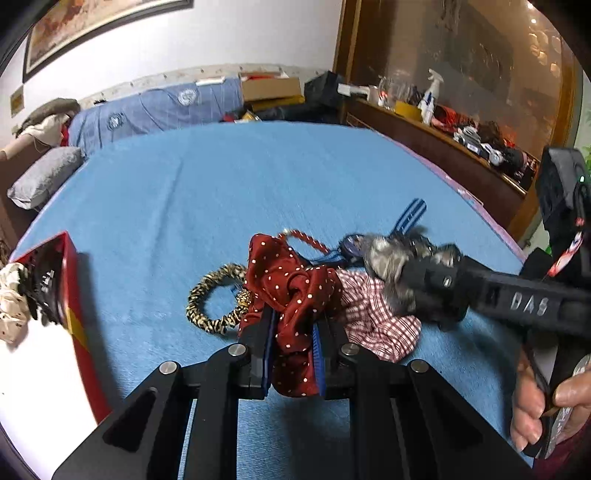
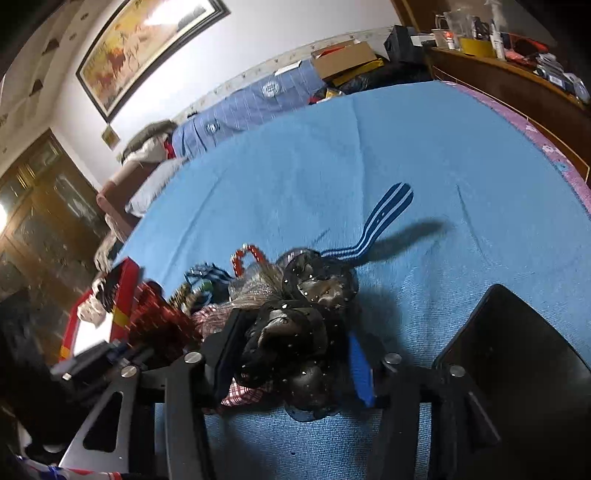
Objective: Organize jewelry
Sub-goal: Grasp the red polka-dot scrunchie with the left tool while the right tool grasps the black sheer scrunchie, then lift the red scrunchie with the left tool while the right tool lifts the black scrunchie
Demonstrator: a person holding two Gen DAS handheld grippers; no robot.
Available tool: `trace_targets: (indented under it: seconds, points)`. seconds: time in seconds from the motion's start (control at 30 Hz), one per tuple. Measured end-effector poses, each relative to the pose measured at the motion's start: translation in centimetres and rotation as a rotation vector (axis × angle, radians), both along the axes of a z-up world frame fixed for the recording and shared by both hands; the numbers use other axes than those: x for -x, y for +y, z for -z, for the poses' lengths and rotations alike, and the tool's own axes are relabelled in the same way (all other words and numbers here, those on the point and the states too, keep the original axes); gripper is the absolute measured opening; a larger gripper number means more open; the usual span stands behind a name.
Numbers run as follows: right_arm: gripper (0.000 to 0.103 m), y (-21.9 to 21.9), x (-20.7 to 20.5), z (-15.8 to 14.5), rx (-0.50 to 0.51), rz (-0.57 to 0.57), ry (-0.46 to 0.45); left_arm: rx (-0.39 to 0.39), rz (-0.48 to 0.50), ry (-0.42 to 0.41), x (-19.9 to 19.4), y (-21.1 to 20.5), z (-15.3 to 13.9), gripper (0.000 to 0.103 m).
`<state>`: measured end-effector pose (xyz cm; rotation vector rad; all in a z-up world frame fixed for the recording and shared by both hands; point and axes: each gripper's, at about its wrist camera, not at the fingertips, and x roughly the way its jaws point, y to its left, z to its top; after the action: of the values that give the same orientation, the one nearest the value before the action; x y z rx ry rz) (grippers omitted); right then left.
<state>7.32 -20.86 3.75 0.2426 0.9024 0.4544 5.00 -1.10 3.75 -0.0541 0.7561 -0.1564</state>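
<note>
The left wrist view looks forward along its own fingers, low and very near the blue blanket, toward the far wall with the framed picture. The right wrist view sits also low and close, tilted, facing the same wall – the framed picture is at its upper left. Both views share the pile of hair accessories and the red box. The right gripper enters the left view from the right side.
</note>
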Motion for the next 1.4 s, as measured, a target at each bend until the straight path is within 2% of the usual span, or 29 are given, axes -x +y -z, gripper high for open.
trace_targets:
  seconds: [0.07, 0.13, 0.2, 0.23, 0.33, 0.5, 0.6, 0.73, 1.4]
  points:
    - [0.068, 0.5, 0.1, 0.1, 0.058, 0.002, -0.011, 0.001, -0.003, -0.007, 0.0, 0.0, -0.1, 0.016]
    - [0.067, 0.7, 0.2, 0.2, 0.085, 0.006, -0.022, -0.005, -0.004, -0.013, 0.0, 0.1, -0.2, 0.016]
    - [0.05, 0.7, 0.2, 0.3, 0.086, -0.004, -0.024, -0.01, -0.009, -0.019, 0.1, 0.1, -0.2, 0.016]
    - [0.036, 0.8, 0.3, 0.4, 0.099, -0.007, -0.026, -0.012, -0.013, -0.026, 0.2, 0.1, -0.3, 0.016]
    - [0.025, 0.5, 0.6, 0.1, 0.076, -0.013, -0.048, -0.013, -0.022, -0.041, 0.3, 0.3, -0.4, 0.016]
    - [0.024, -0.1, 2.4, -2.6, 0.058, 0.035, -0.212, -0.035, -0.049, -0.069, 0.3, 0.2, -0.7, 0.016]
    - [0.024, -0.1, 3.1, -3.5, 0.031, 0.03, -0.26, -0.063, -0.066, -0.085, 0.4, 0.1, -0.7, 0.016]
    - [0.024, 0.5, 3.1, -3.4, 0.037, 0.009, -0.251, -0.098, -0.074, -0.108, 0.7, 0.0, -0.8, 0.017]
    - [0.024, 1.1, 2.9, -3.2, 0.047, -0.02, -0.25, -0.119, -0.06, -0.123, 1.1, -0.7, -0.7, 0.017]
